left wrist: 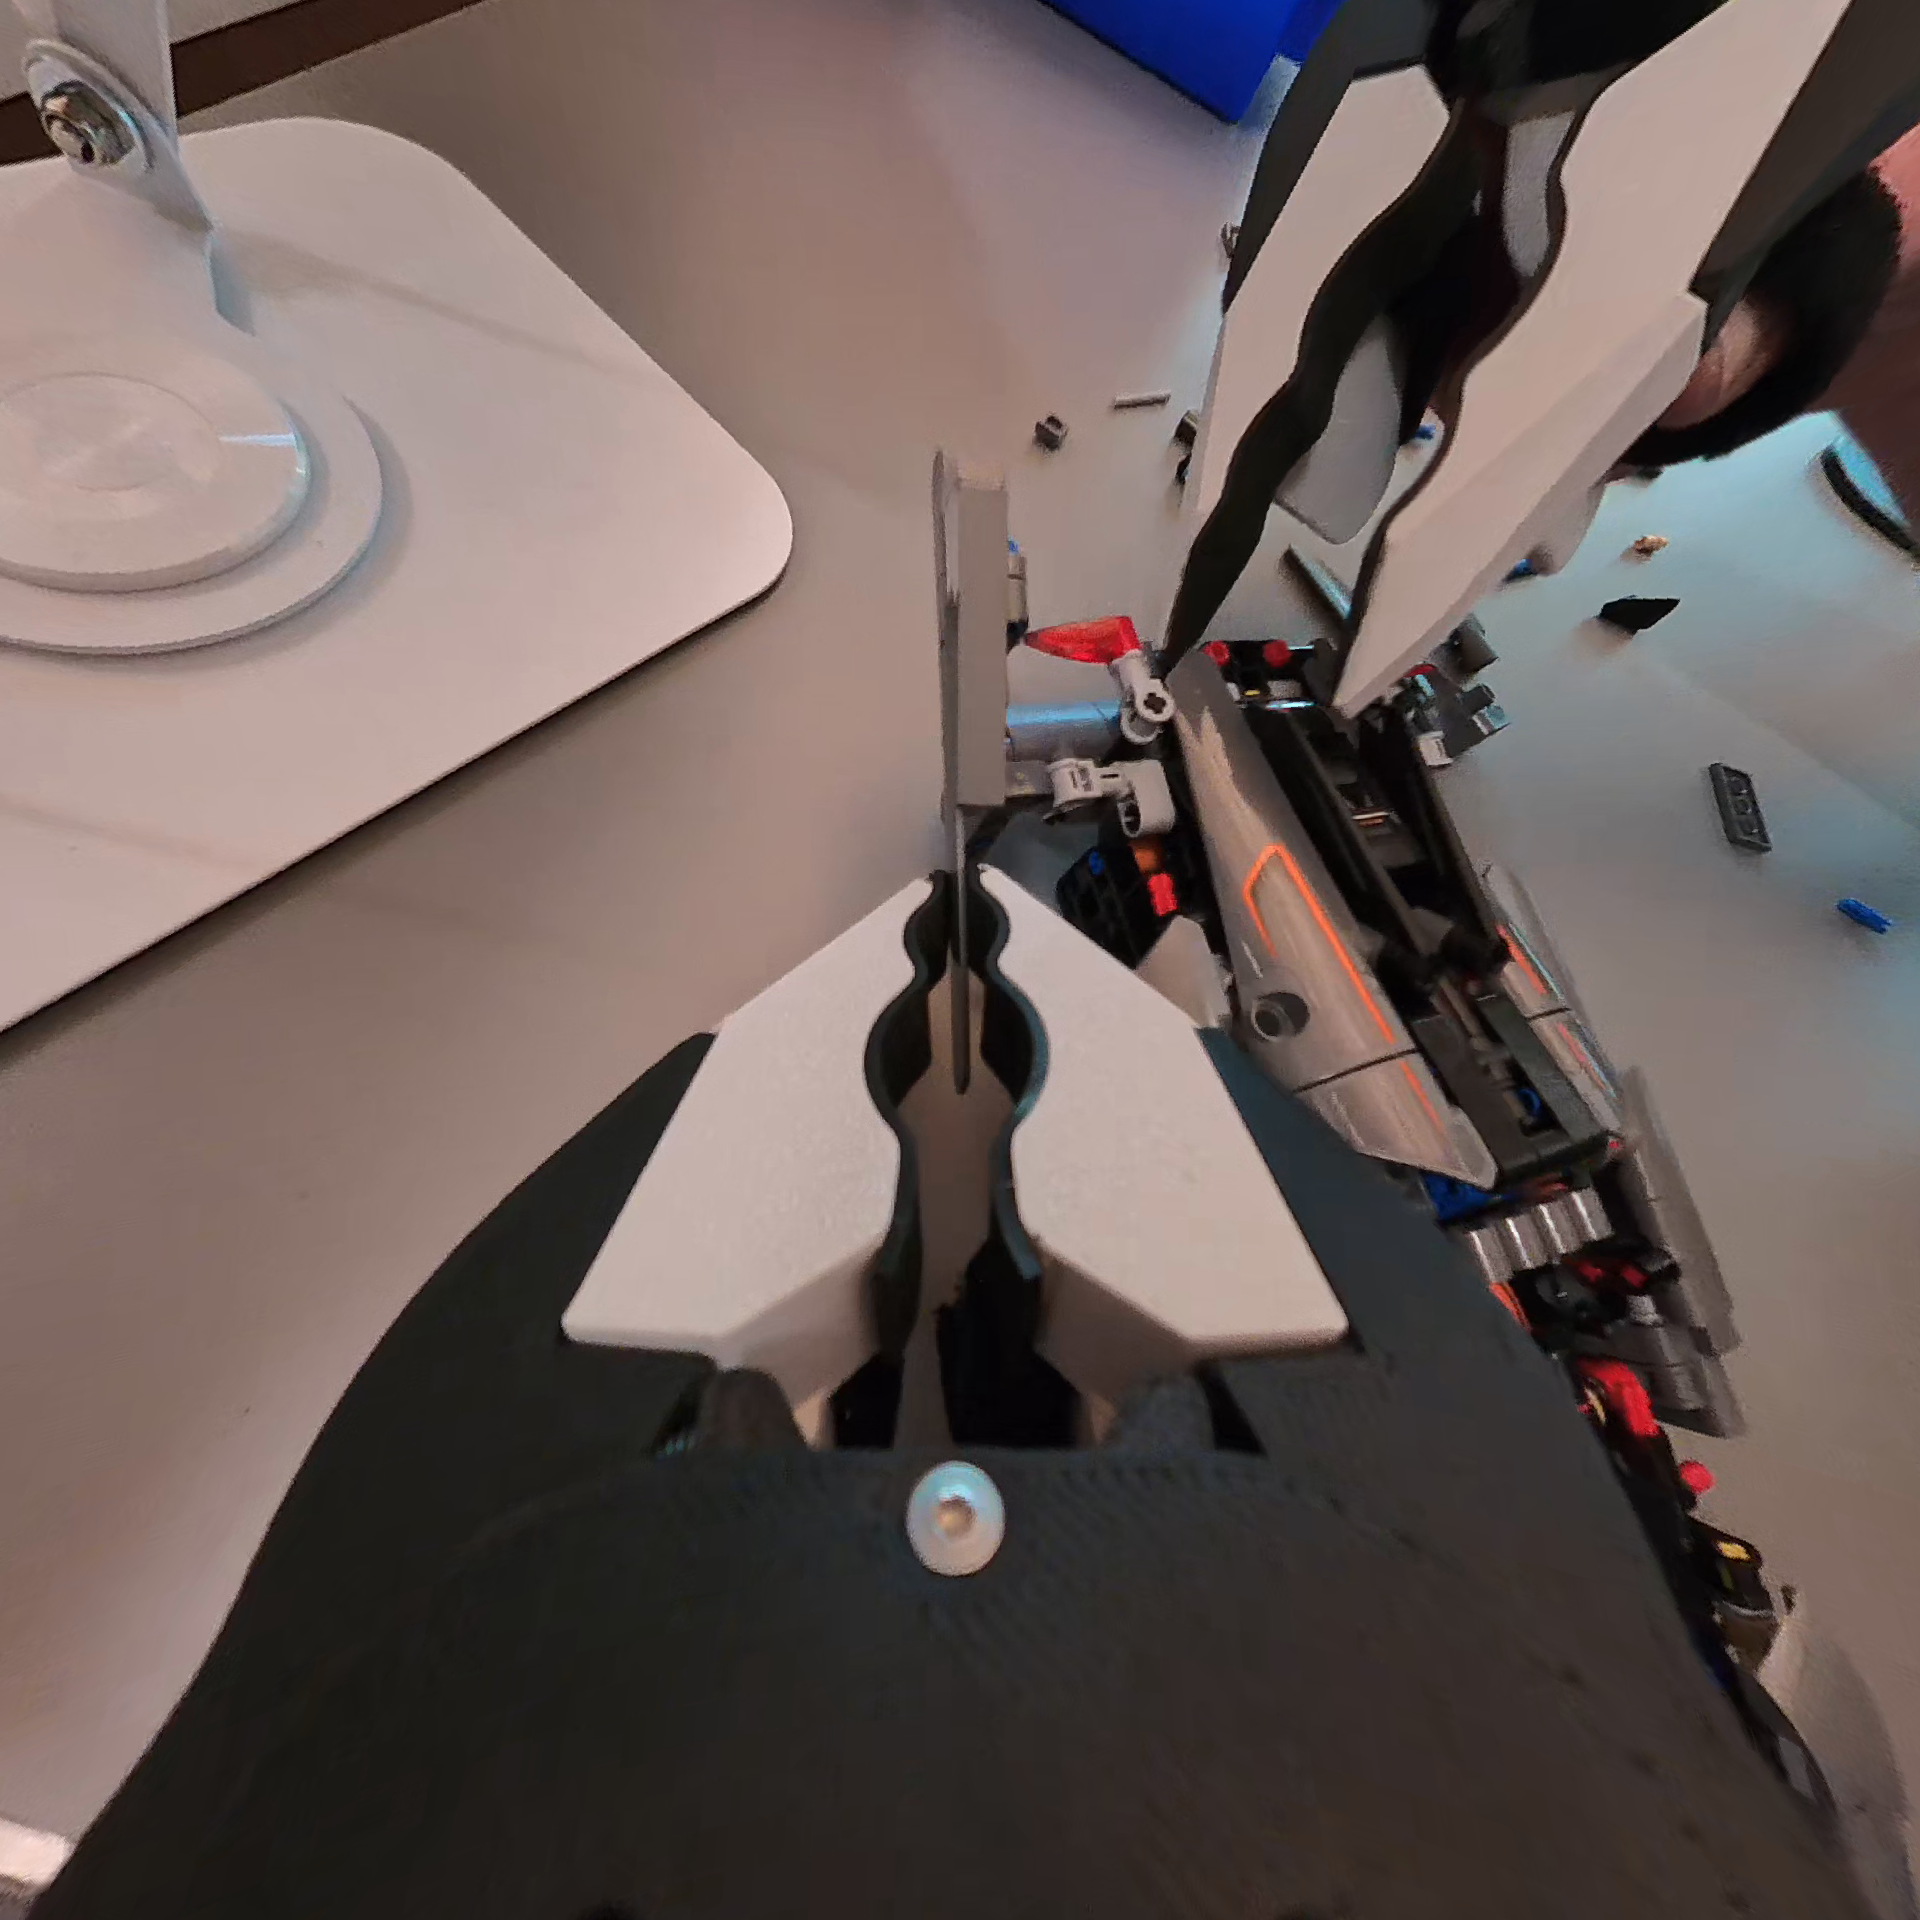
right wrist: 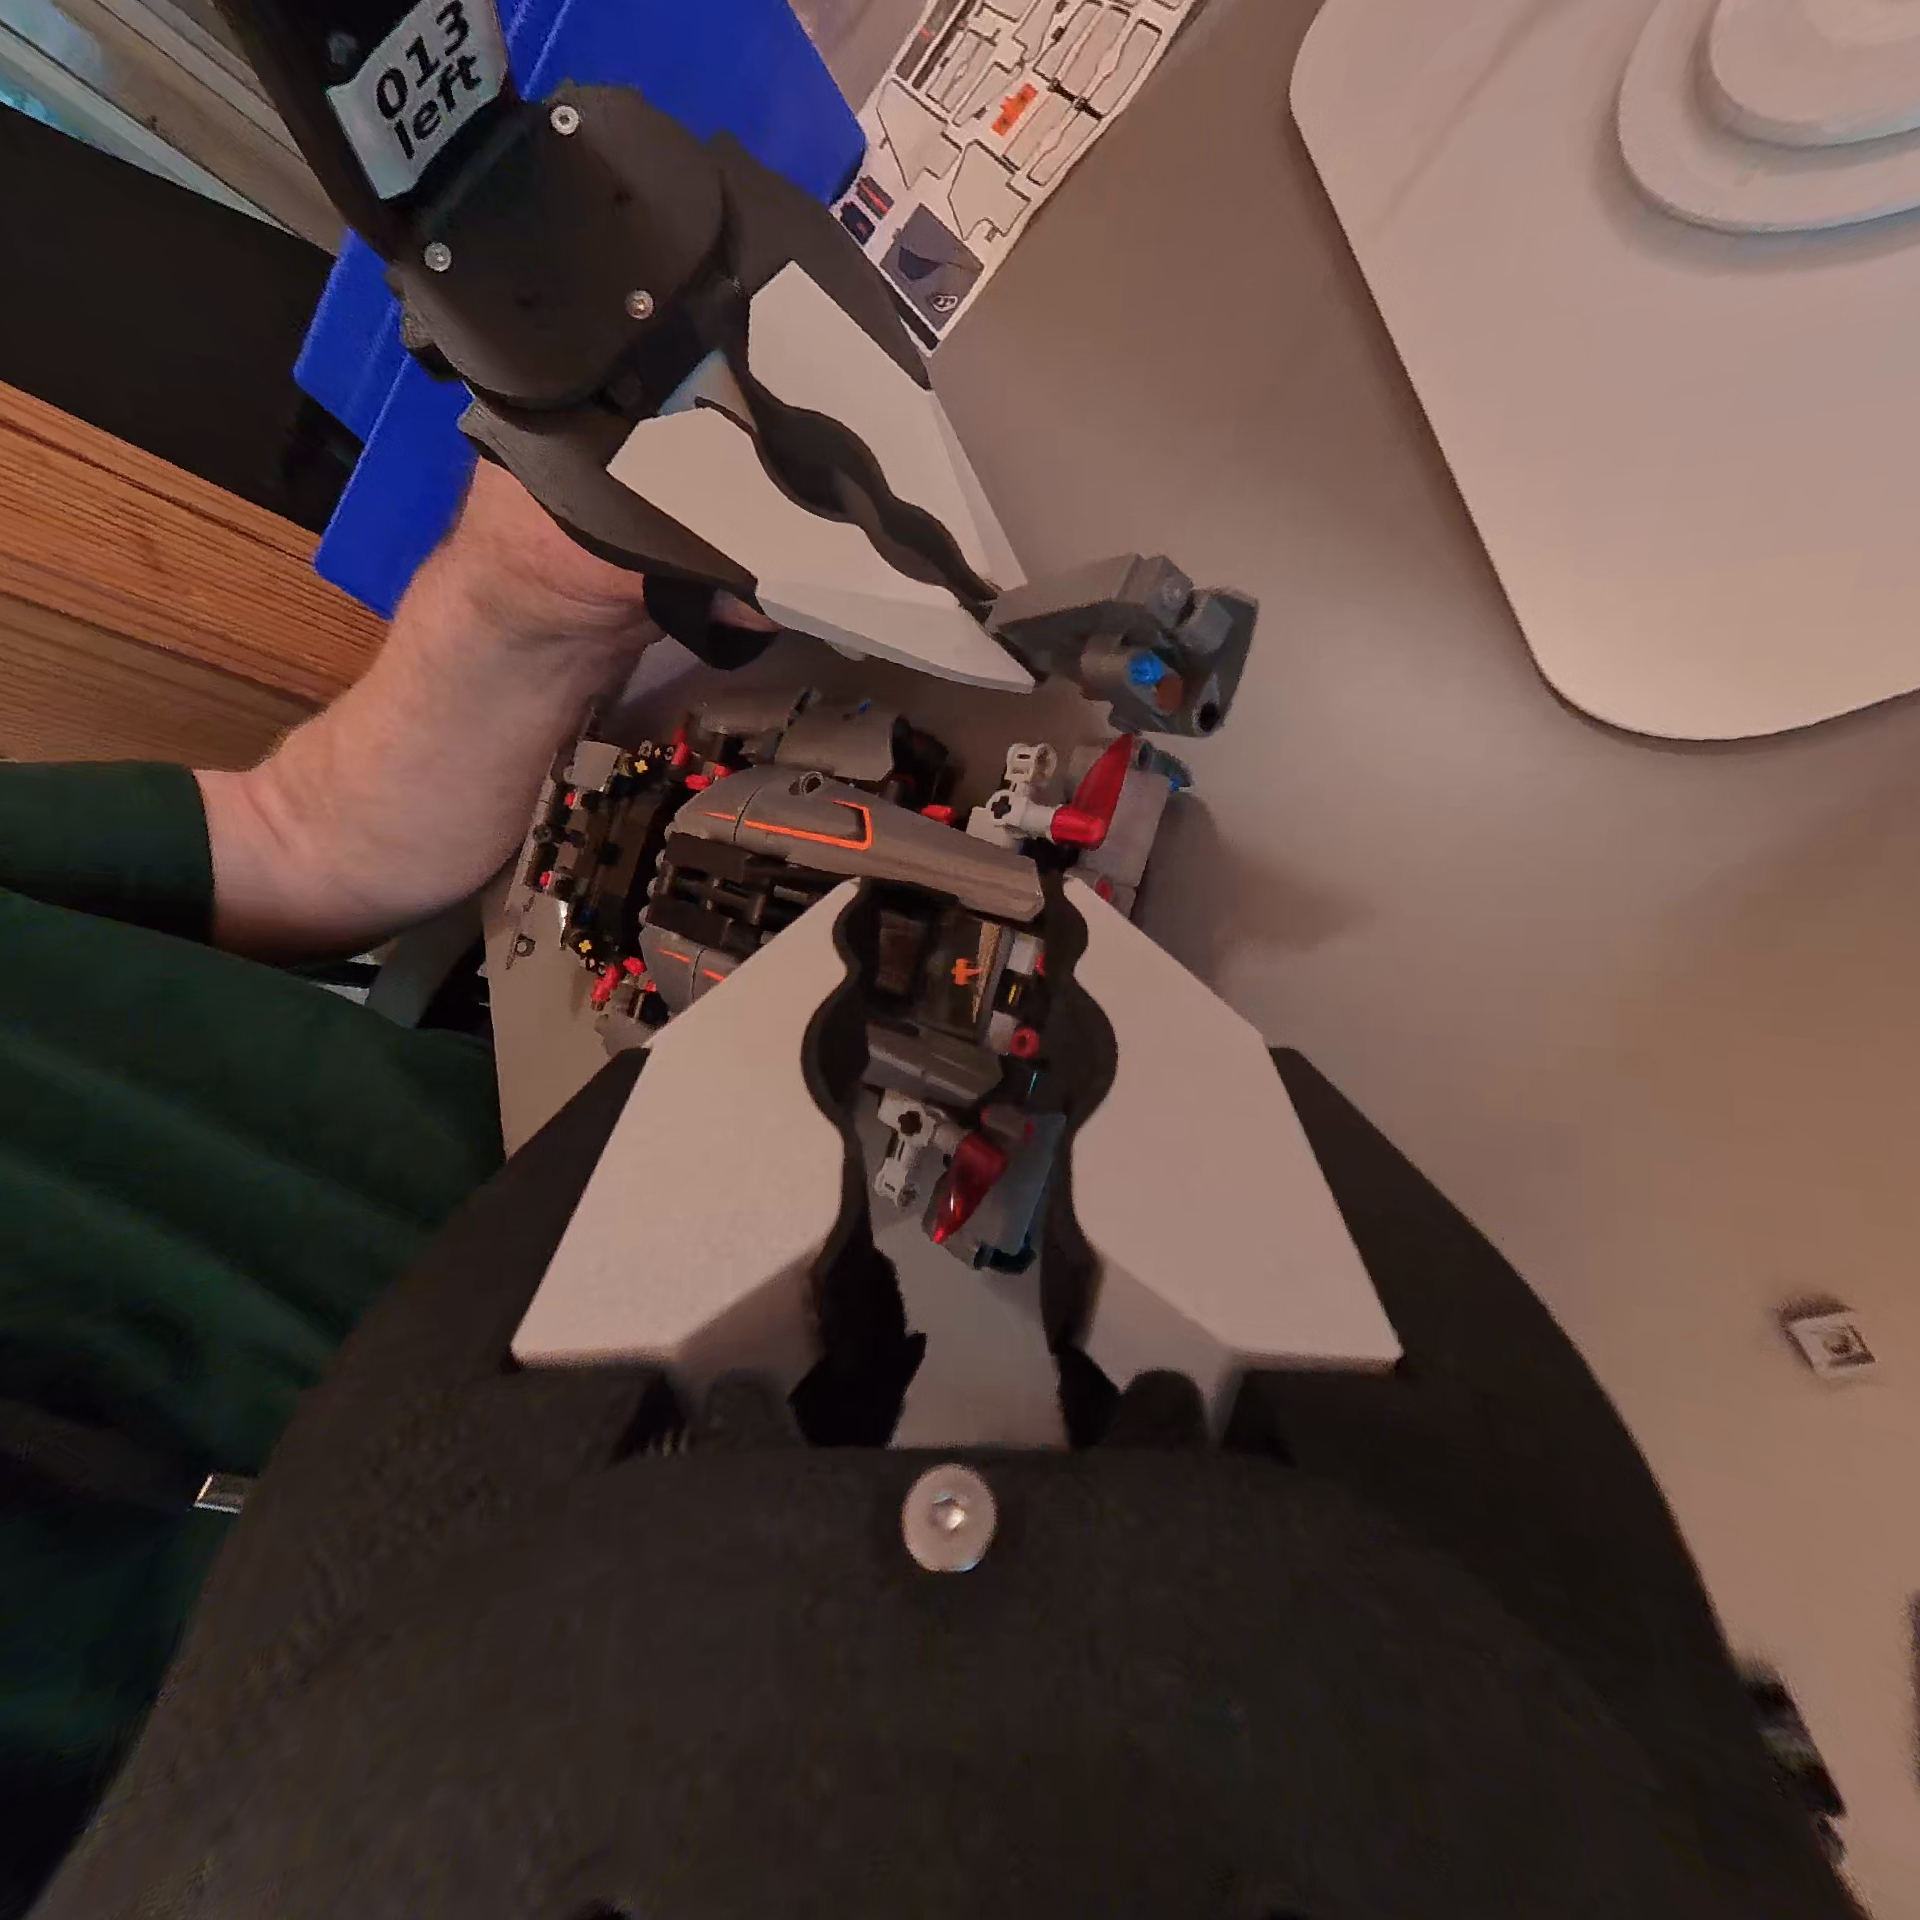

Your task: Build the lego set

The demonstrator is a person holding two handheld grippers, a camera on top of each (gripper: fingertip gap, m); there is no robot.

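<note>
Grey-and-black lego model (right wrist: pixel 831 883) with orange trim, well advanced, lies on the pale surface (left wrist: pixel 727 312). Left gripper (left wrist: pixel 961 904): fingers clamped on a grey sub-assembly (right wrist: pixel 1132 644), which we hold just beside the model's red-tipped end. Right gripper (right wrist: pixel 961 894): fingers apart, astride the model's body. Loose pieces (left wrist: pixel 1737 807) lie scattered nearby; we judge this sub-assembly unattached and further fitting left.
</note>
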